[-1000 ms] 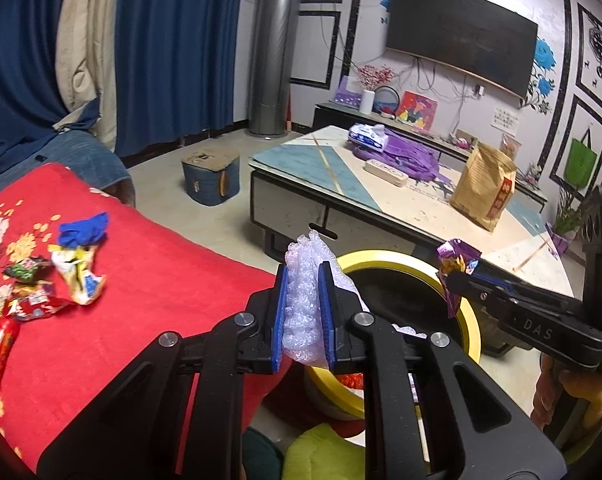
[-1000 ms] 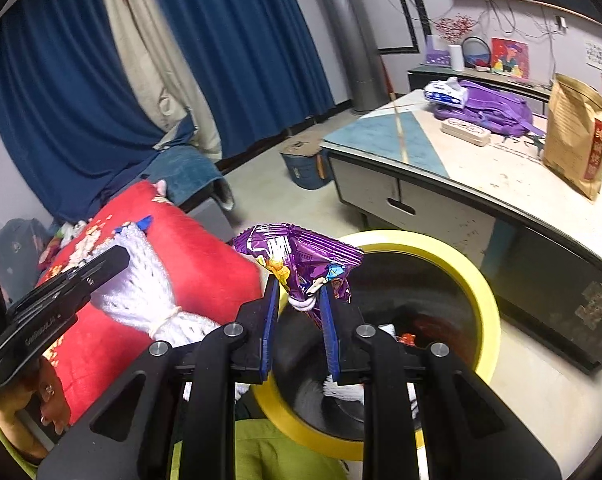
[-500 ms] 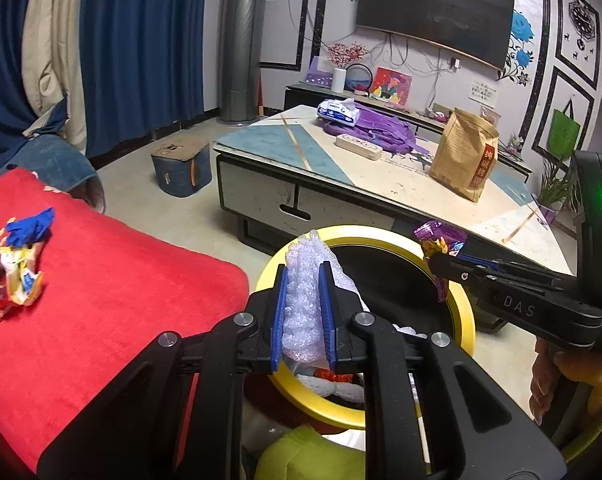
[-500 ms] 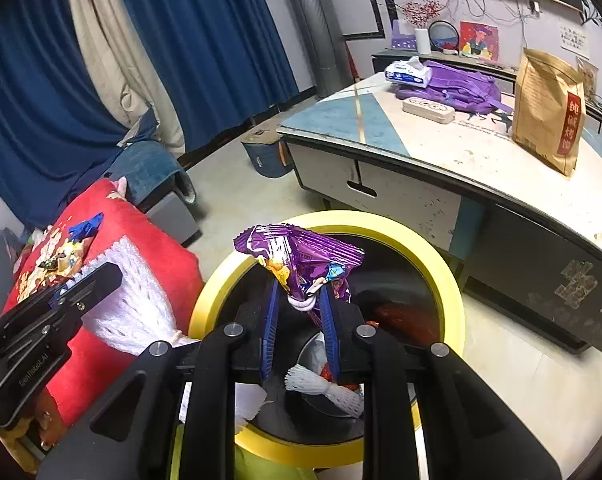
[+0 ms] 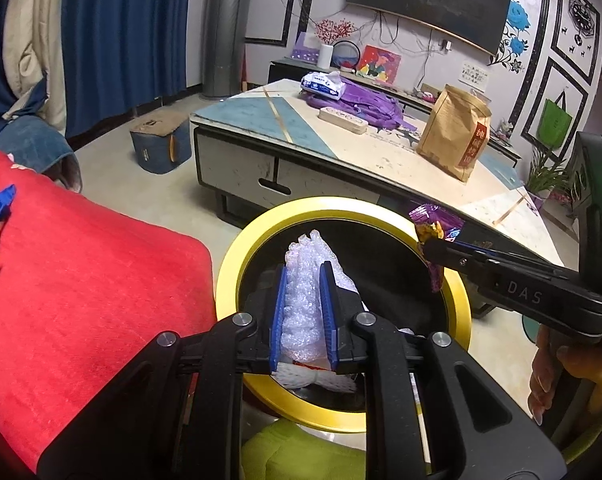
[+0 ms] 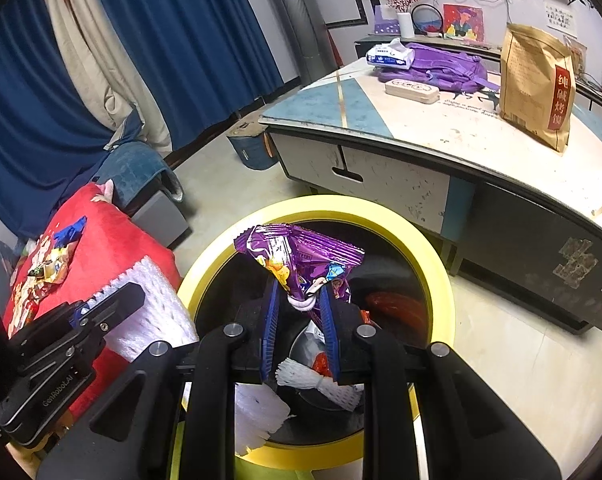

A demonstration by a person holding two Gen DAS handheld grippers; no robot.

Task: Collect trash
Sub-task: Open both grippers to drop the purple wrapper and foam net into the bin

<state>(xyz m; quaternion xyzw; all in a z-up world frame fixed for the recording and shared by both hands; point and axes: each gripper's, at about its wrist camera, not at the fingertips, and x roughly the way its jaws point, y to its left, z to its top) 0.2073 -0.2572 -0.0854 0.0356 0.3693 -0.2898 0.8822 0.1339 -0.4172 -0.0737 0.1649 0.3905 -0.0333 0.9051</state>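
A red cloth-covered sofa seat [image 5: 81, 280] fills the left of the left wrist view, with small colourful wrappers [image 6: 49, 268] lying on it at the far left of the right wrist view. A low blue-and-cream tiled bench [image 5: 341, 144] crosses the upper middle of both views, carrying a brown paper bag [image 6: 539, 84], a purple backpack [image 6: 445, 66] and a white tissue pack [image 6: 389, 56]. Below it, in the lower middle of each frame, stands a round black trash bin with a yellow rim [image 5: 237, 248]; white foam netting [image 6: 321, 382] and red scraps lie inside.

The left tongs [image 5: 304, 316] reach forward over the bin's near rim, closed narrow on a crumpled piece of white bubble wrap [image 5: 307, 280] that sticks up between the blue pads. The right tongs [image 6: 299, 324] point down over the bin mouth, pinched on a purple foil snack wrapper [image 6: 301, 258] whose body fans out above the fingers. In the left wrist view the right tongs come in from the right edge, level, with the person's hand [image 5: 569, 376] gripping the handle at lower right.
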